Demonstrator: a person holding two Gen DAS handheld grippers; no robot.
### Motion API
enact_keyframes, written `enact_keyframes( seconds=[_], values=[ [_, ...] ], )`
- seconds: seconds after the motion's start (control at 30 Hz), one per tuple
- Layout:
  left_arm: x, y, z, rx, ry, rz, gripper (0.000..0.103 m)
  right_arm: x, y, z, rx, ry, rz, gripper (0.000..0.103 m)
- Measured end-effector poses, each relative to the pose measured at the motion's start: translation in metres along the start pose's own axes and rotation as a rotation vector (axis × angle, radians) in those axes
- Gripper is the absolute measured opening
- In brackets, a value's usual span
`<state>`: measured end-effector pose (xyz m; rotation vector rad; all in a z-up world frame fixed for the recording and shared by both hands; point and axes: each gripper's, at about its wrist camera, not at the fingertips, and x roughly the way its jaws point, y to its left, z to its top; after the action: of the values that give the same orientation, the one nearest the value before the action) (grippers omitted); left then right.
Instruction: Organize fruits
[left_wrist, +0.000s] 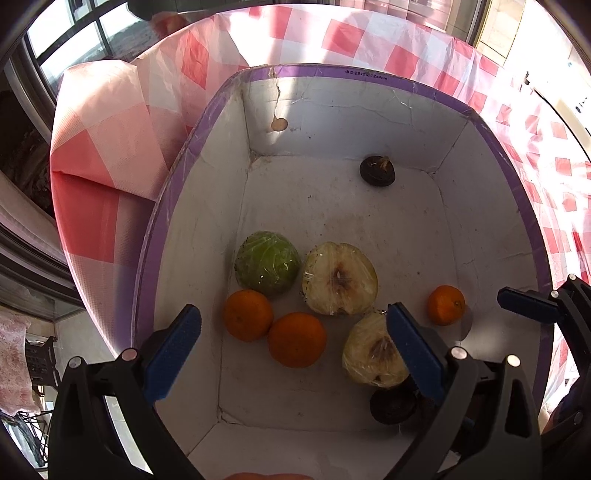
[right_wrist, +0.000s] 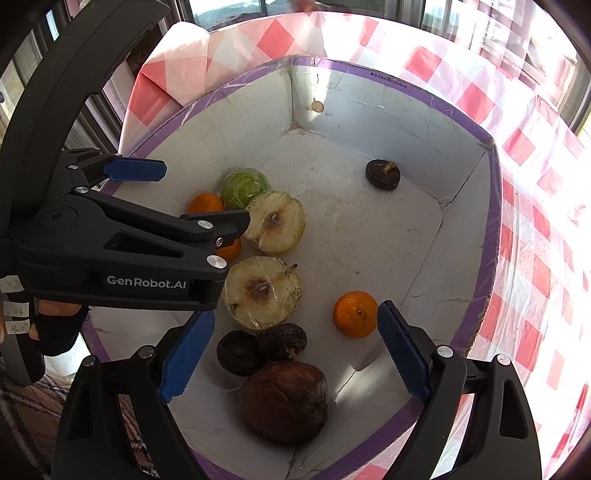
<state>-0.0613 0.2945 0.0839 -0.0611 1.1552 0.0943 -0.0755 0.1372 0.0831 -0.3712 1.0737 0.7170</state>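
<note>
A white box with a purple rim (left_wrist: 369, 79) (right_wrist: 491, 221) holds the fruit. Inside lie a green wrapped apple half (left_wrist: 267, 262) (right_wrist: 243, 186), two cut apple halves in film (left_wrist: 340, 278) (right_wrist: 262, 291), three oranges (left_wrist: 297, 339) (left_wrist: 247, 314) (right_wrist: 355, 314), dark small fruits (left_wrist: 377, 170) (right_wrist: 240, 352) and a large brown fruit (right_wrist: 284, 400). My left gripper (left_wrist: 291, 354) is open above the oranges; it also shows in the right wrist view (right_wrist: 192, 192). My right gripper (right_wrist: 295, 354) is open above the dark fruits; one of its blue pads (left_wrist: 528, 301) shows in the left wrist view.
The box stands on a red-and-white checked tablecloth (left_wrist: 351, 33) (right_wrist: 535, 240). Windows run along the far side. The table's left edge drops off beside the box (left_wrist: 96, 221).
</note>
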Motion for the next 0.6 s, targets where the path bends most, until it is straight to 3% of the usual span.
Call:
enact_keyframes(
  seconds=[0.6],
  values=[
    [0.0023,0.0027,-0.0009,-0.005,0.006,-0.008,0.101,-0.0006,0.0011,-0.0011,-0.008,0.007,-0.008,0.086]
  ],
)
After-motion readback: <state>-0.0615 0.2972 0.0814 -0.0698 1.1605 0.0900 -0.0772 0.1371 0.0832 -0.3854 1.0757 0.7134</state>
